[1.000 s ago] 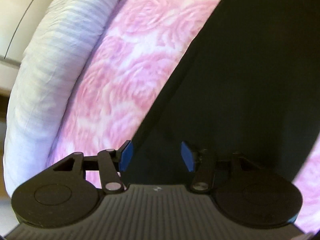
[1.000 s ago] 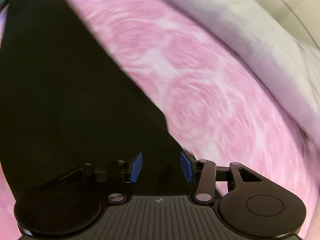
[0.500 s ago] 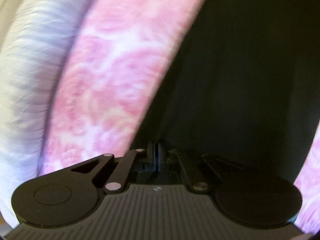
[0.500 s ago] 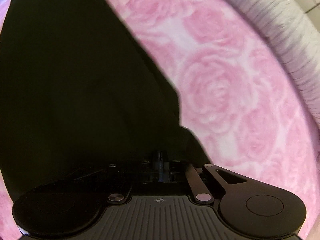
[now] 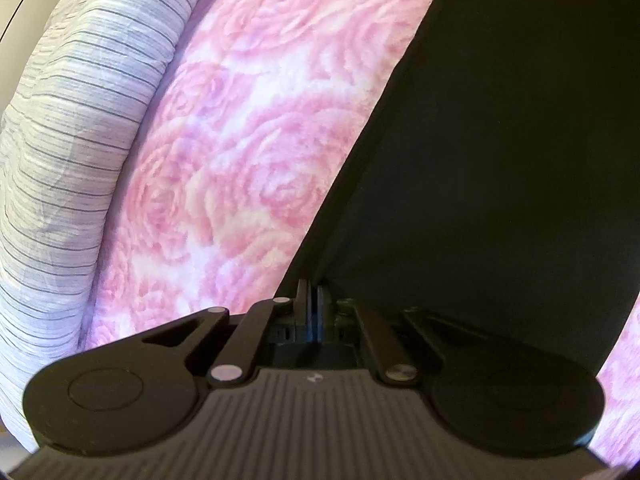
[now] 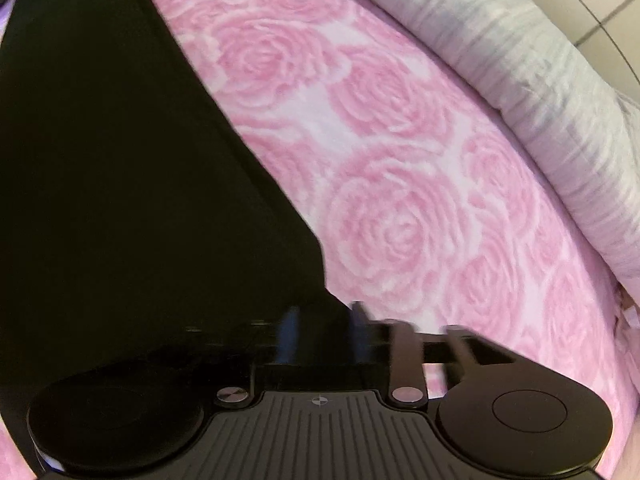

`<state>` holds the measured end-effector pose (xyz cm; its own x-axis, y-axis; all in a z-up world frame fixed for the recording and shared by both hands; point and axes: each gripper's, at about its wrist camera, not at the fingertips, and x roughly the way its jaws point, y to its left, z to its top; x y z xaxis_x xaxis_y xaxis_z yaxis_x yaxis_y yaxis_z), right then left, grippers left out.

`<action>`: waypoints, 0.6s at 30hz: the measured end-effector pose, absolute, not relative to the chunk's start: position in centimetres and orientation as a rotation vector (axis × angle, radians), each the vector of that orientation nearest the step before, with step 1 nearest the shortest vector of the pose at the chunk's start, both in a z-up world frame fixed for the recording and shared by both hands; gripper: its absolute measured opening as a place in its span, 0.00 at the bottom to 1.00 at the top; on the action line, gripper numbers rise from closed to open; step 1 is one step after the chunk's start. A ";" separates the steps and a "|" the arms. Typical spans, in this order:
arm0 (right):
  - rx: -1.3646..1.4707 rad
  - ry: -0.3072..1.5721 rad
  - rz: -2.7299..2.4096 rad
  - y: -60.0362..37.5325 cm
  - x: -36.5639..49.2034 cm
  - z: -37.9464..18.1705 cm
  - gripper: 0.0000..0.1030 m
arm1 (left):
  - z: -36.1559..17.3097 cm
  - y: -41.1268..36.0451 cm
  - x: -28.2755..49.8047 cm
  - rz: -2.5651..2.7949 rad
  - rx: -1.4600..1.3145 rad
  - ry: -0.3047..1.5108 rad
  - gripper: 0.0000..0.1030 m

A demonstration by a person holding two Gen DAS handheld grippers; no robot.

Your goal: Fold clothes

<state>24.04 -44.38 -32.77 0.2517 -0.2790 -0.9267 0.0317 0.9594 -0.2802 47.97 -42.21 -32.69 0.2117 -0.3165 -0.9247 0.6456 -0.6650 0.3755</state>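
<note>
your left gripper [image 5: 312, 304] pinches shut on the black garment [image 5: 500, 152] edge, spread on the pink rose bedspread [image 5: 248, 168] toward twelve o'clock. your right gripper [image 6: 322, 332] has just been opening, its jaws half apart astride the corner, so regrip before lifting the fold.

This looks like a bedroom in a home. The broad soft ground is a bed spread with a fleecy pink blanket printed all over with large roses [image 5: 248, 168], plush in texture. Along its far edge lies a rolled or bunched pale quilt with thin grey stripes [image 5: 80, 120] (it also shows, blurred, in the right wrist view [image 6: 540, 92]). Past the quilt, a strip of pale tiled floor with dark joint lines [image 6: 600, 4] is visible. A black garment [image 5: 500, 160] lies spread across the blanket, as laundry would.
</note>
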 end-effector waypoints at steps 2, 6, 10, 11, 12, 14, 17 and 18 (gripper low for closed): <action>-0.250 1.302 -0.184 -44.2 24.4 -32.9 0.46 | -32.9 -42.3 48.0 -1.565 1.719 0.307 0.01; -0.219 1.343 -0.075 -44.4 25.2 -33.5 0.34 | -32.5 -42.3 48.0 -1.570 1.721 0.310 0.01; -0.136 1.353 -0.112 -45.3 25.1 -32.4 0.03 | -30.4 -42.3 48.5 -1.575 1.665 0.331 0.02; -0.138 1.342 -0.121 -45.4 25.1 -32.0 0.02 | -30.0 -42.3 48.8 -1.571 1.647 0.333 0.02; -0.141 1.330 -0.129 -45.5 25.0 -31.6 0.02 | -29.7 -42.5 49.1 -1.564 1.634 0.334 0.02; -0.140 1.313 -0.145 -45.7 25.2 -31.2 0.02 | -30.1 -43.1 49.2 -1.546 1.626 0.346 0.02; -0.115 1.315 -0.171 -46.1 25.9 -32.3 0.03 | -32.1 -43.7 48.9 -1.503 1.648 0.359 0.03; -0.104 1.310 -0.185 -46.2 25.9 -32.8 0.03 | -32.8 -43.9 48.8 -1.489 1.655 0.363 0.06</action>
